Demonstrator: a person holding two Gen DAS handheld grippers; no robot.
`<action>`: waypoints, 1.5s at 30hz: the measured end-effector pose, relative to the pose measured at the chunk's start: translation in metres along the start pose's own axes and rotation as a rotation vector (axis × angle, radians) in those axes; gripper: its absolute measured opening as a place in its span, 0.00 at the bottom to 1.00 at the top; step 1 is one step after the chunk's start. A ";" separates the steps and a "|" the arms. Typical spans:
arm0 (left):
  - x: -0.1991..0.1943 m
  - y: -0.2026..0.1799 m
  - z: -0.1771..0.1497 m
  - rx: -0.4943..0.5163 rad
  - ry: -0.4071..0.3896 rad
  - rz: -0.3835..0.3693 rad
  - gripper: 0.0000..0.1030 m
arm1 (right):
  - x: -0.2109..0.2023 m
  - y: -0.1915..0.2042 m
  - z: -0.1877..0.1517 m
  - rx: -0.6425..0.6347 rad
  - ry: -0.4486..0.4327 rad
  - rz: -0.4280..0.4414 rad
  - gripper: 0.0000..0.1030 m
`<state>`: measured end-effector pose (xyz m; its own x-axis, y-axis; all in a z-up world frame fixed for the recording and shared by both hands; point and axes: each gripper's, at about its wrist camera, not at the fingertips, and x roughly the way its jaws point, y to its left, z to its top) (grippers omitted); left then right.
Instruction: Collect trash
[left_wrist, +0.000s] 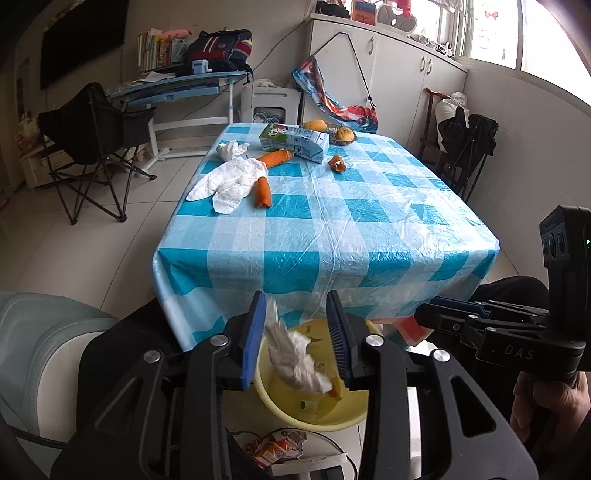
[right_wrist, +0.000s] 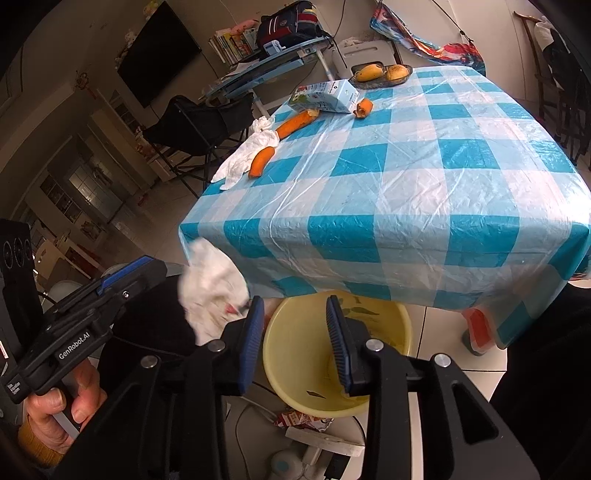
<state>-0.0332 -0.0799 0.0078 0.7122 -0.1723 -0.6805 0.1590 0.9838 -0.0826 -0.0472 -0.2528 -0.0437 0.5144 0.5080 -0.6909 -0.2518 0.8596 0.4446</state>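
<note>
Left wrist view: a crumpled white tissue (left_wrist: 295, 354) hangs between the parted jaws of the left gripper (left_wrist: 297, 339), blurred and apparently free of both pads, directly above the yellow basin (left_wrist: 273, 402) on the floor below the jaws. The left tongs are partly open with the tissue in the gap but not clamped. In the right wrist view, the right gripper (right_wrist: 295, 339) is also partly open and empty, poised over the same basin, which already holds a few scraps. The step in hand appears to be the drop of the tissue into the basin. Ahead of both tongs, on the blue-checked tablecloth (left_wrist: 351, 221), remain a white glove (left_wrist: 229, 182), a second tissue wad (left_wrist: 232, 149), two carrot pieces (left_wrist: 263, 192), a milk carton (left_wrist: 295, 141) and a peel scrap (left_wrist: 337, 163). The next move probably calls for lifting either gripper forward to the far left cluster and closing on one item.
</note>
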 end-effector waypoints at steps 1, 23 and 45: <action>-0.001 0.001 0.000 -0.002 -0.005 0.004 0.38 | 0.000 0.001 0.000 -0.002 0.001 -0.001 0.35; 0.030 0.063 0.014 -0.150 -0.051 0.153 0.80 | 0.062 -0.041 0.147 -0.184 -0.004 -0.241 0.72; 0.066 0.080 0.027 -0.204 -0.047 0.184 0.85 | 0.136 -0.072 0.214 -0.302 0.132 -0.322 0.93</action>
<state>0.0456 -0.0140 -0.0239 0.7483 0.0132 -0.6632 -0.1139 0.9875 -0.1088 0.2164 -0.2567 -0.0478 0.5013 0.1985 -0.8422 -0.3343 0.9422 0.0231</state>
